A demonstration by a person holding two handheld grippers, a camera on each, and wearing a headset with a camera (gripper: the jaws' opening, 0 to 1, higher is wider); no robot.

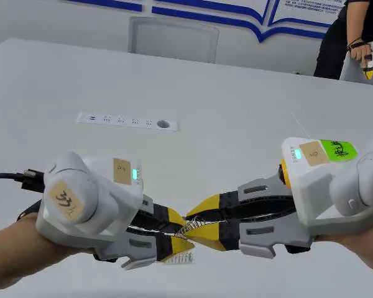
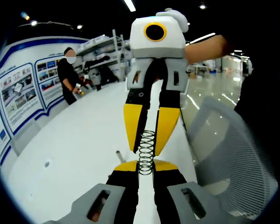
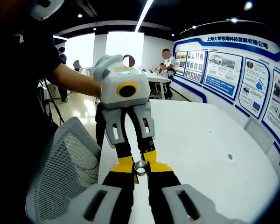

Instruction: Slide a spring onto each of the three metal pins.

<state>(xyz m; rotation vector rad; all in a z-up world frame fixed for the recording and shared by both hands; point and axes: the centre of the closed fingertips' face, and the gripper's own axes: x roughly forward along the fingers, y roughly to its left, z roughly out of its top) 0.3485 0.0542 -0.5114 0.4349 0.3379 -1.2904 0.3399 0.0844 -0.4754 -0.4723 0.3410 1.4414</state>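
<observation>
Your left gripper [image 2: 146,167] and right gripper [image 3: 141,169] meet tip to tip just above the white table [image 1: 236,143]. Both sets of jaws are pinched on one spring [image 2: 146,147], which runs lengthwise between them. A second spring [image 1: 177,257] lies on the tabletop just under the left gripper's jaws. Farther off sits a white power strip [image 1: 125,120], then a grey chair [image 1: 173,38] at the table's far edge and a person in black [image 1: 351,31] at far right.
</observation>
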